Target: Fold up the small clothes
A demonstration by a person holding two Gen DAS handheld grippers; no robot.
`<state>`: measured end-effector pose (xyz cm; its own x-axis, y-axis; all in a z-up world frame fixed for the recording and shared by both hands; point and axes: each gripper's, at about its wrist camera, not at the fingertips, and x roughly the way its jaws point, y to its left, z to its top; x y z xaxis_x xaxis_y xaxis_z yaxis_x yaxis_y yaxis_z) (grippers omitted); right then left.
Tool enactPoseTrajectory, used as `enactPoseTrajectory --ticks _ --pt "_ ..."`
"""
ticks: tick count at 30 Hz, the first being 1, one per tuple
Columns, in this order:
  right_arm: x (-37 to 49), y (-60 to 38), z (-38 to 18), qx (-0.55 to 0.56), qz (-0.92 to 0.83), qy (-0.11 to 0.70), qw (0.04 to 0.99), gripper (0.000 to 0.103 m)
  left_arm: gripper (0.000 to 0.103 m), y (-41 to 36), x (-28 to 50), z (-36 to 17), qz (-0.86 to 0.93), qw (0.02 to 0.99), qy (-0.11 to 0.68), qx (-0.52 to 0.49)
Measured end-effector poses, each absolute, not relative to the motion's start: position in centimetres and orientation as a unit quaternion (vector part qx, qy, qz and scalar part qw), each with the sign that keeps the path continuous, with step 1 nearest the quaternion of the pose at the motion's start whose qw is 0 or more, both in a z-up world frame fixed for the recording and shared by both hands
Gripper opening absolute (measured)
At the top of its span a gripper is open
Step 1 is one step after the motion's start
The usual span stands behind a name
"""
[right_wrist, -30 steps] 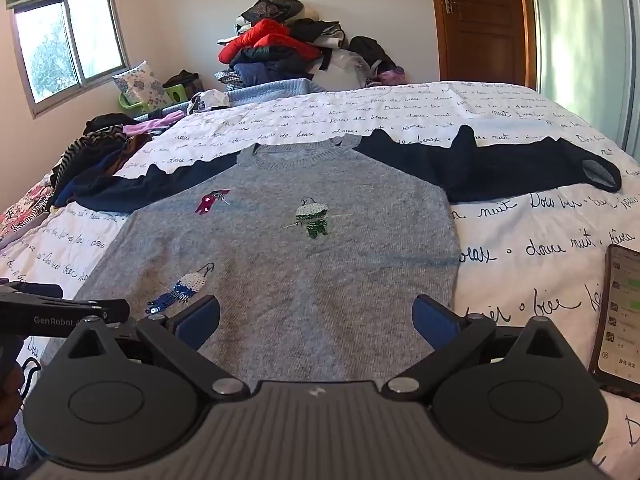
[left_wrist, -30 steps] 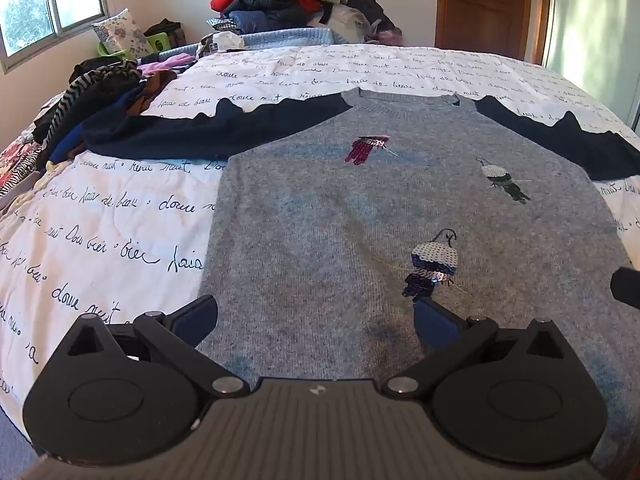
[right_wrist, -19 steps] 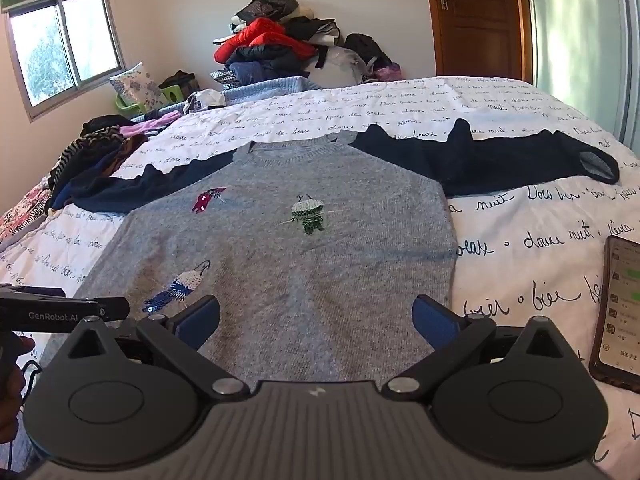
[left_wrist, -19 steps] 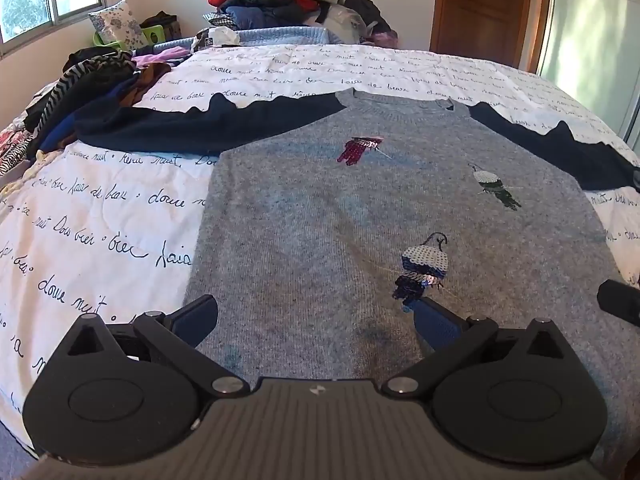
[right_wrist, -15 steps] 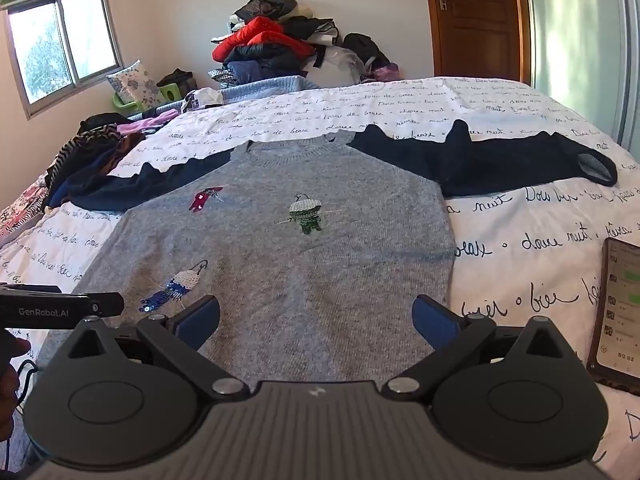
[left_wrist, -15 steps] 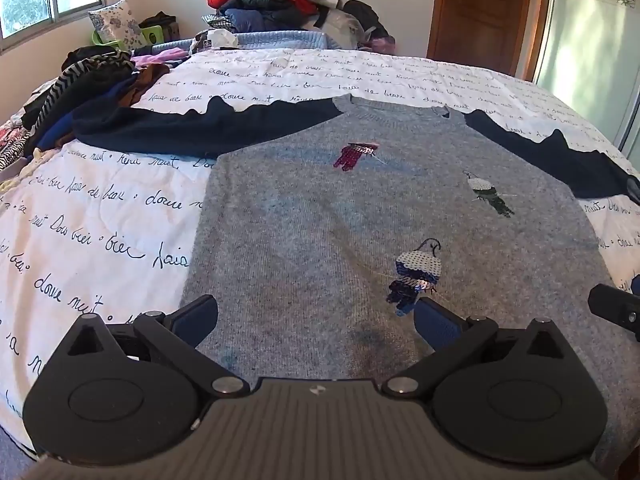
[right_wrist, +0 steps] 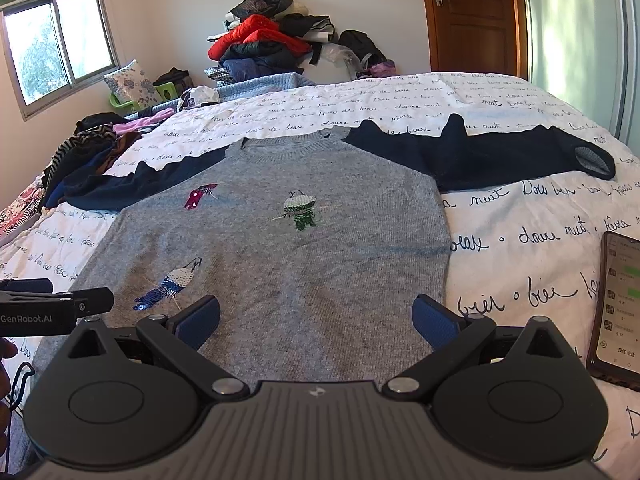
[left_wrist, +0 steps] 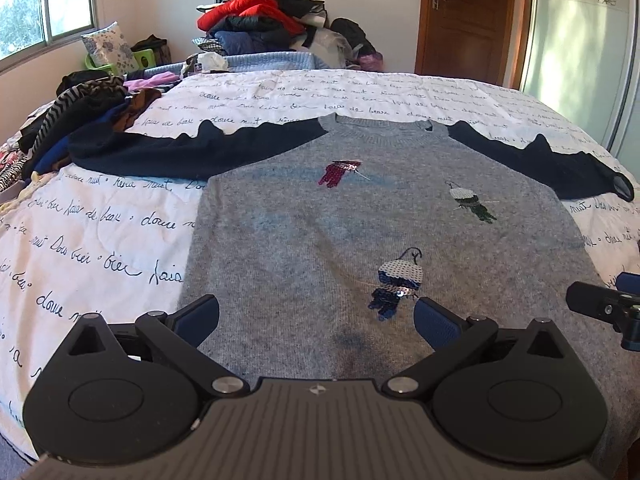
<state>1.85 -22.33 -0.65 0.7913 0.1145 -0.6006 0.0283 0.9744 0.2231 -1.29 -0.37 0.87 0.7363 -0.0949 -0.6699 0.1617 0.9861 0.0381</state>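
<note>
Grey sweater (left_wrist: 320,240) with navy sleeves lies flat, front up, on the bed (left_wrist: 100,216), both sleeves spread outward. Three sequinned birds on the chest. Left claw (left_wrist: 316,318) spread wide, empty, hovering over the hem on the left half. Right claw (right_wrist: 316,318) also spread wide, empty, over the hem toward the right edge. Phone (right_wrist: 618,308) lies on the bedspread right of the sweater, screen lit. Clothes pile (right_wrist: 272,44) at the far end of the bed.

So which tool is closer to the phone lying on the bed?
Right. The right tool hovers over the sweater's hem with the phone just off its right side. The left tool is further left, over the hem's other end.
</note>
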Motion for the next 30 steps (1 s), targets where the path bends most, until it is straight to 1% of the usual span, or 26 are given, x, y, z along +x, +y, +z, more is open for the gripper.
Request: enactPoseTrajectory --ticks 30 --pt "1.96 -22.44 -0.96 0.112 0.025 0.325 0.939 0.103 0.103 -0.02 -1.52 1.21 -0.053 0.939 0.337 0.042"
